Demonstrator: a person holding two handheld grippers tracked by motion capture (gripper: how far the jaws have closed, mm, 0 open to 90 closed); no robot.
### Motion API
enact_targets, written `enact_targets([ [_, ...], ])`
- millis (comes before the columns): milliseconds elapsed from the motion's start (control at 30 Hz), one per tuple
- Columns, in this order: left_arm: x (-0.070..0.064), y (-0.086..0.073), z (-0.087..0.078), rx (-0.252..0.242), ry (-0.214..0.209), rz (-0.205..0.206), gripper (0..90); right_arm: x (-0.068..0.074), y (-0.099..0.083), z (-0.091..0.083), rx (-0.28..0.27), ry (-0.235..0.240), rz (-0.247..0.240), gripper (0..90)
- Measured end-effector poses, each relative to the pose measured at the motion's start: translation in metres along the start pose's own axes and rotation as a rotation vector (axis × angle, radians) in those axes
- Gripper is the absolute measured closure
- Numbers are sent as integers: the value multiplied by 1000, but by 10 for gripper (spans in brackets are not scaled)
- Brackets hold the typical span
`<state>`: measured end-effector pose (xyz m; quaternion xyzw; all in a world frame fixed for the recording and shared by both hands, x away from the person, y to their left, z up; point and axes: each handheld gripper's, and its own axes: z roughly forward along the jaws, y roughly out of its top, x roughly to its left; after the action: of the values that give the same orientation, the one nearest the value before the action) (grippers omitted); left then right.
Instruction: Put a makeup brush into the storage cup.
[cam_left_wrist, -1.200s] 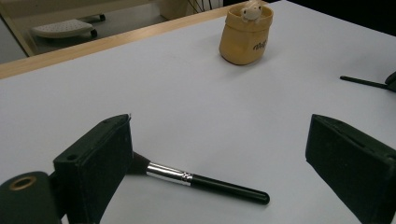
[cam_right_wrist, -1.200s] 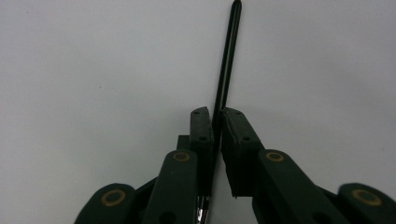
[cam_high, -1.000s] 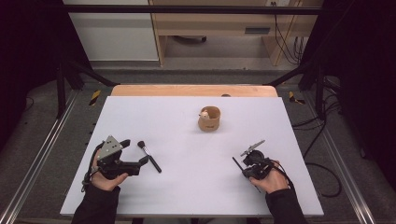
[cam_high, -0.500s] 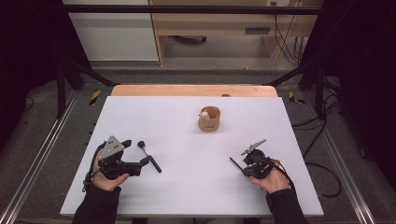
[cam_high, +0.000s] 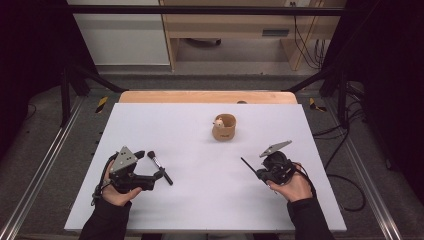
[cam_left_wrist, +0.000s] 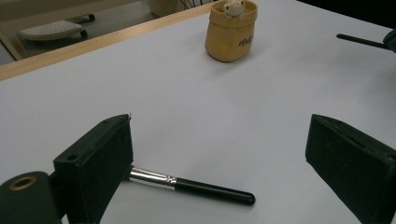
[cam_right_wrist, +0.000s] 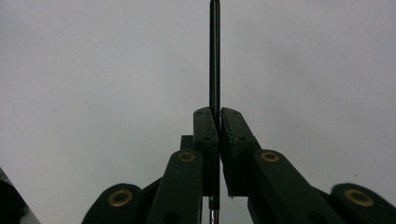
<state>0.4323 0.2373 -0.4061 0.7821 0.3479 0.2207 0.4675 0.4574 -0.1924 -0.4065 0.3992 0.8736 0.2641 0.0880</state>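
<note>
Up top, the biggest thing is the room: a grey floor (cam_high: 50, 150) goes all around, and a pale wooden shelf unit (cam_high: 230, 25) stands far back with black cables (cam_high: 305, 40) hanging at its right. Black frame bars (cam_high: 75, 80) slope down at both sides.

Next comes the table (cam_high: 200, 210). Its top is white and flat, and a strip of bare wood (cam_high: 150, 96) shows along the far edge.

On the far half of the table, a bit right of the middle, stands a small tan pouch (cam_high: 224, 127). It is upright and open at the top. A little white toy (cam_high: 218, 121) peeks out of it.

The left gripper (cam_high: 156, 176) is at the near left, held in a hand (cam_high: 117, 192). Its jaws are wide apart and hold nothing. A makeup brush (cam_high: 159, 166) lies flat on the table between them, close by the left jaw, with its silver band (cam_left_wrist: 152, 178) and black handle pointing right in the left gripper view.

The right gripper (cam_high: 256, 172) is at the near right, well apart from the pouch. Its jaws are pressed tight on a thin black stick (cam_right_wrist: 214, 56), which pokes straight out past the tips. Just above the table, the stick points toward the far left
</note>
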Motion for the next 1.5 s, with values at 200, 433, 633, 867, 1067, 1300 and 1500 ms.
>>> enact_targets([
  [200,-6,3,4,12,-10,25,69,2,7,-5,-50,28,-36,854],
  [433,-15,10,11,25,-26,67,68,4,15,-7,-73,67,-58,854],
  [633,-22,17,16,31,-42,99,68,7,21,-5,-72,88,-92,854],
  [867,-32,23,30,55,-60,137,68,11,28,-5,-70,116,-109,854],
  [1067,-47,31,44,81,-83,190,68,14,32,-9,-67,132,-138,855],
  [1300,-63,38,58,112,-110,251,67,16,35,-11,-66,154,-163,855],
  [1500,-70,41,65,149,-118,309,67,19,36,-10,-59,176,-179,854],
])
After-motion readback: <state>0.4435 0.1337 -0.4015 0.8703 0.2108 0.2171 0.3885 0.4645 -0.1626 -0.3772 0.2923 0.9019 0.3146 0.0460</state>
